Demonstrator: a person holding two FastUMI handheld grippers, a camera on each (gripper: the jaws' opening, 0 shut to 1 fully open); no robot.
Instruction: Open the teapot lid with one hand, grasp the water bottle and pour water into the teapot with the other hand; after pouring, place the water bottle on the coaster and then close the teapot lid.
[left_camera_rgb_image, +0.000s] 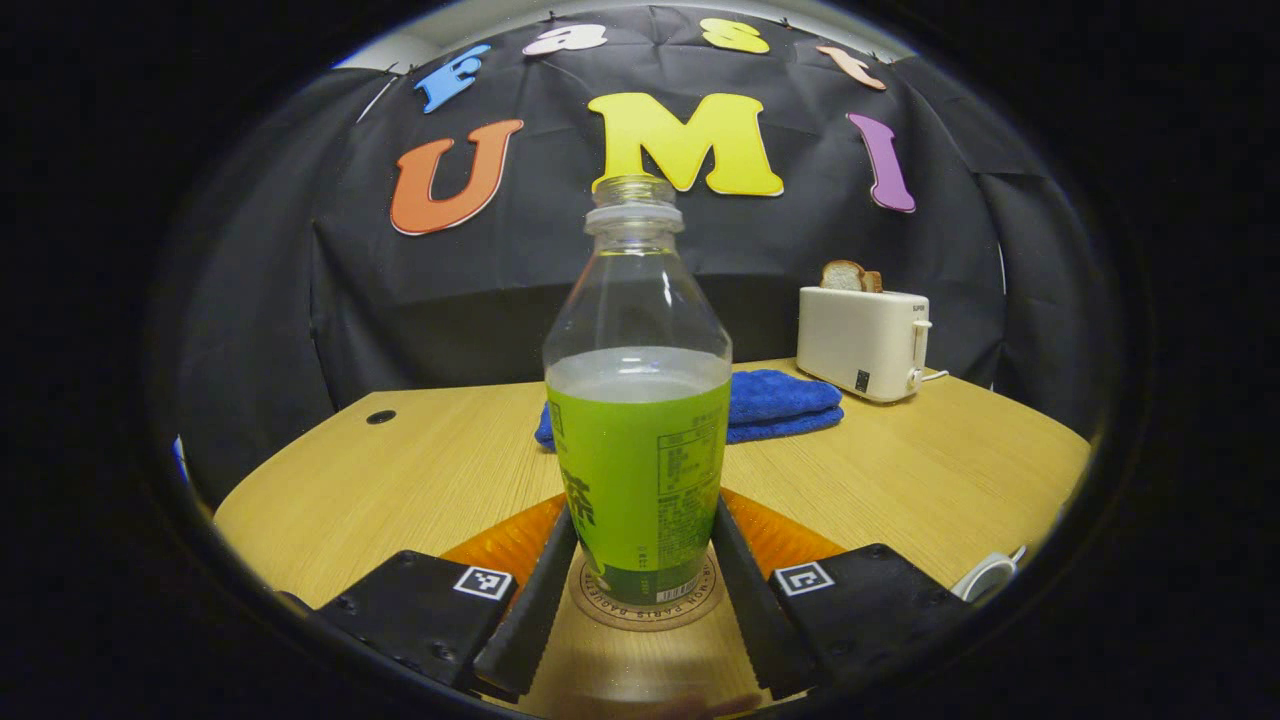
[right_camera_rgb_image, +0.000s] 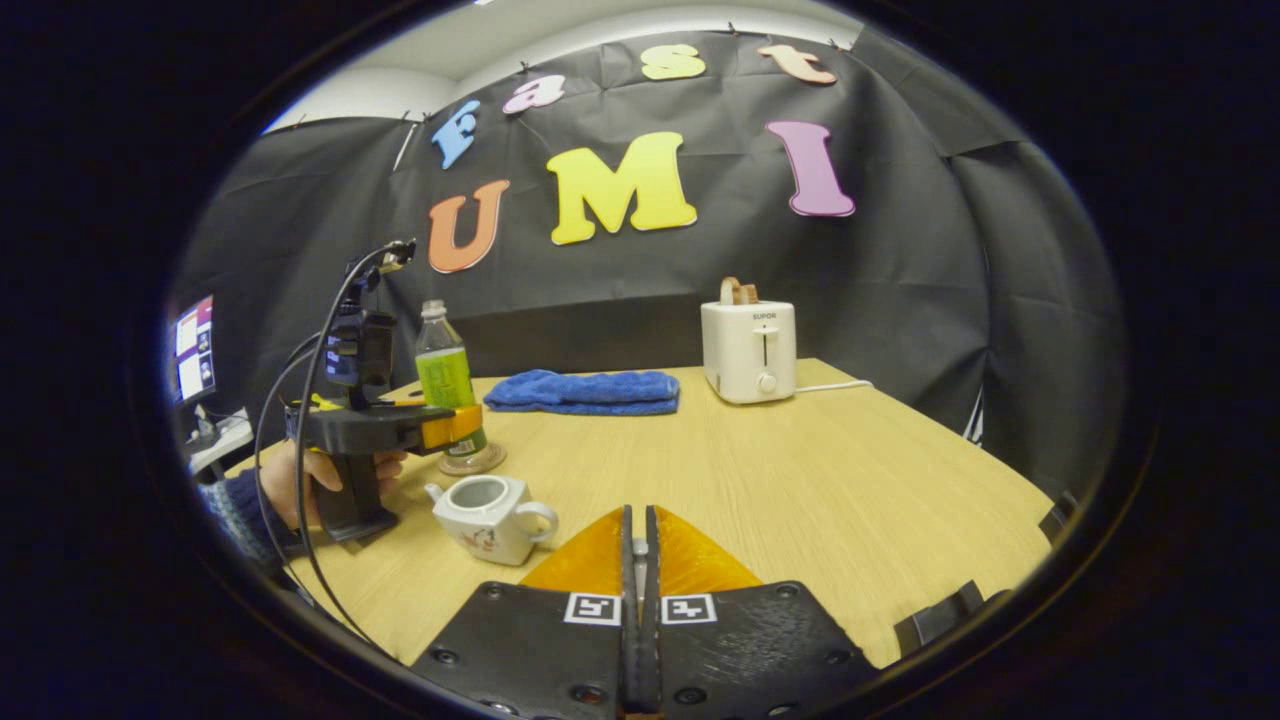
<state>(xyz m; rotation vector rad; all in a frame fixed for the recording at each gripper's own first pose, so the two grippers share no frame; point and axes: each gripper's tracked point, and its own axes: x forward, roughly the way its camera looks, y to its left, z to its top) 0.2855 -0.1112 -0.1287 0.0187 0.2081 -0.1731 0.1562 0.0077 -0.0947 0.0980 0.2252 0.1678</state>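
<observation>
My left gripper has the bottle between its fingers, one finger along each side of the label, and as far as I can tell both sit against the plastic. The bottle stands upright on the coaster, whose round rim shows under its base. It has no cap on its mouth and holds liquid up to about the shoulder. I judge the pour is over and this is the set-down: the grip sits low on the body, which keeps the bottle steady as it settles onto the coaster.

In the right gripper view the same bottle stands on the coaster with my left gripper around it and a hand on the handle behind. The teapot sits just in front of the coaster, near the table edge on my side, spout toward the left gripper, handle toward me. Its top is open; I can see down into it.

My right gripper is pressed nearly shut, and there may be something thin in the slit, but I cannot tell whether it is the lid. It hangs back over the bare table, clear of the pot. Closing the lid is what remains, I judge.

A blue towel and a toaster sit at the back, out of the way.
</observation>
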